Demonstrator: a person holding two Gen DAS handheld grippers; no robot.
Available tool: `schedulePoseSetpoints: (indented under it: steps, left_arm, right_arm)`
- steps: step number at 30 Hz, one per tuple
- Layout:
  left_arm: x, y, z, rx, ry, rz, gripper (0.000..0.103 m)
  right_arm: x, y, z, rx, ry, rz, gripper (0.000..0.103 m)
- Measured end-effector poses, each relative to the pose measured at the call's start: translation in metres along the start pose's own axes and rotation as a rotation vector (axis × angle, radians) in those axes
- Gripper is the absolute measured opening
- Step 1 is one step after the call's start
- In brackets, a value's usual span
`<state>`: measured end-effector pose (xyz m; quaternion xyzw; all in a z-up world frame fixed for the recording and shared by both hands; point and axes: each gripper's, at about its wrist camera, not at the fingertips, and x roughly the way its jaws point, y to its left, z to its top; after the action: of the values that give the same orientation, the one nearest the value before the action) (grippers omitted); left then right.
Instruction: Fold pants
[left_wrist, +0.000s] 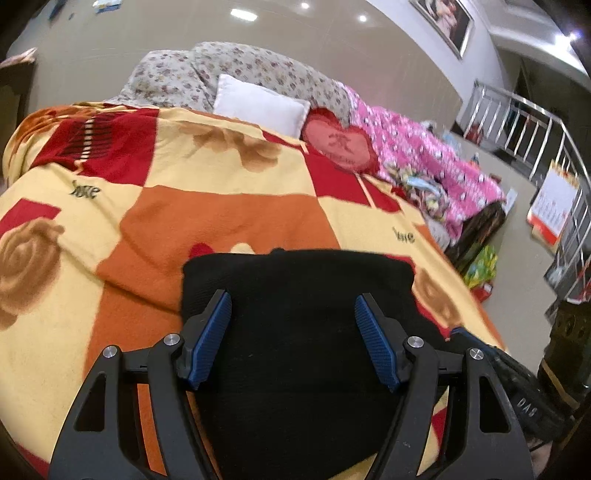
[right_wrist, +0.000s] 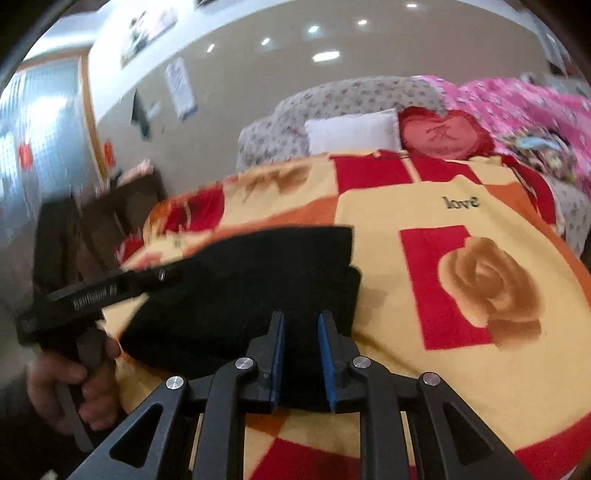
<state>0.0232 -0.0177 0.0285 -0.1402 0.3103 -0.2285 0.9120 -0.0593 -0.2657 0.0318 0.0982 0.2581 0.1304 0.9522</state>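
We hold the left gripper (left_wrist: 293, 308) with jaws wide apart above the folded black pants (left_wrist: 295, 288), gripping nothing. Our right gripper (right_wrist: 301, 325) has jaws narrowly parted over the pants' near edge, pads clear. The pants lie on the bed blanket (left_wrist: 184, 206).

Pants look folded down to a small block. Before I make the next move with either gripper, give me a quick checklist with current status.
1. Black pants lying as a compact block on the blanket: ok.
2. Left gripper jaws wide apart, nothing pinched: ok.
3. Right gripper jaws narrowly apart over the pants' near edge; whether cloth is caught: cannot tell.
4. Fold edges aligned: cannot tell; in the right wrist view one layer sits offset.
5. White pillow and heart cushion away from the pants: ok.
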Motion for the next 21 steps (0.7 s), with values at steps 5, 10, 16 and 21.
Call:
schedulePoseSetpoints:
  steps: [5, 10, 16, 21]
  left_arm:
    - [-0.004, 0.0, -0.002, 0.002, 0.002, 0.028, 0.07]
    - [0.008, -0.014, -0.005, 0.082, 0.039, 0.115, 0.075]
    - [0.011, -0.01, -0.006, 0.079, 0.043, 0.115, 0.076]
    - [0.011, -0.009, -0.006, 0.074, 0.043, 0.113, 0.076]
  right_arm:
    - [0.013, 0.004, -0.011, -0.042, 0.093, -0.026, 0.029]
    - [0.012, -0.009, -0.009, 0.036, 0.09, -0.008, 0.038]
    - [-0.001, -0.014, -0.004, 0.083, 0.022, 0.051, 0.04]
    - [0.03, -0.044, -0.002, 0.318, 0.11, 0.173, 0.044]
